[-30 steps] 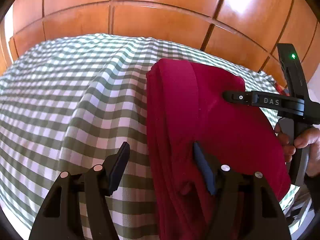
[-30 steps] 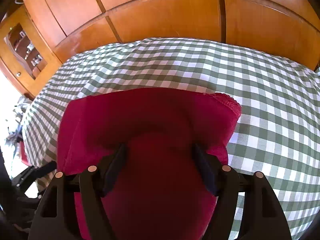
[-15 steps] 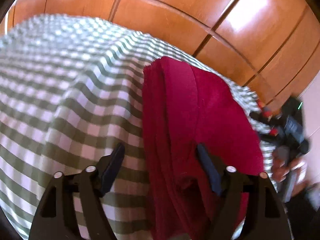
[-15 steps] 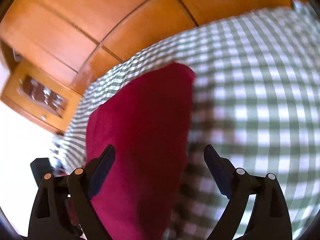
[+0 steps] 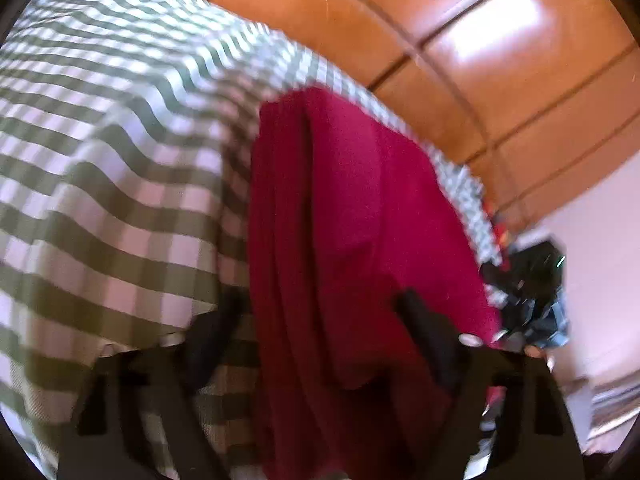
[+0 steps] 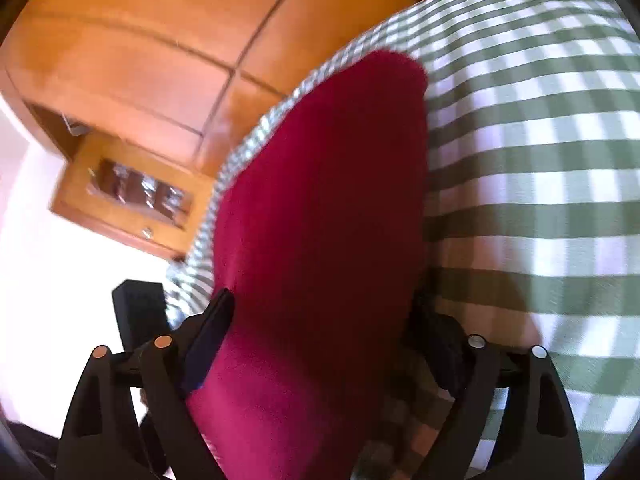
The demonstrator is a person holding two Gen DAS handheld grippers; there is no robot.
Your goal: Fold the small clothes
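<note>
A dark red garment [image 5: 360, 240], folded into a long strip, lies on the green-and-white checked tablecloth [image 5: 100, 160]. In the left wrist view my left gripper [image 5: 320, 340] hovers over the garment's near end. Its jaws are closing, with the garment's left edge between them and no pad pressing on it. In the right wrist view the same red garment [image 6: 320, 220] runs away from my right gripper [image 6: 320, 332]. The right jaws are closing too. The cloth fills the gap between them, but they stand wide and do not pinch it. Both views are blurred.
Glossy wooden panels [image 5: 440, 40] rise behind the table. A wooden cabinet with a glass front [image 6: 132, 196] stands at the left in the right wrist view. The other gripper's black body [image 5: 532, 280] shows past the table's right edge. The checked cloth [image 6: 540, 160] spreads right of the garment.
Both views have tilted and dipped closer to the cloth. The right gripper has drawn back from over the garment's middle to its end. Both pairs of jaws stand wider than a second ago.
</note>
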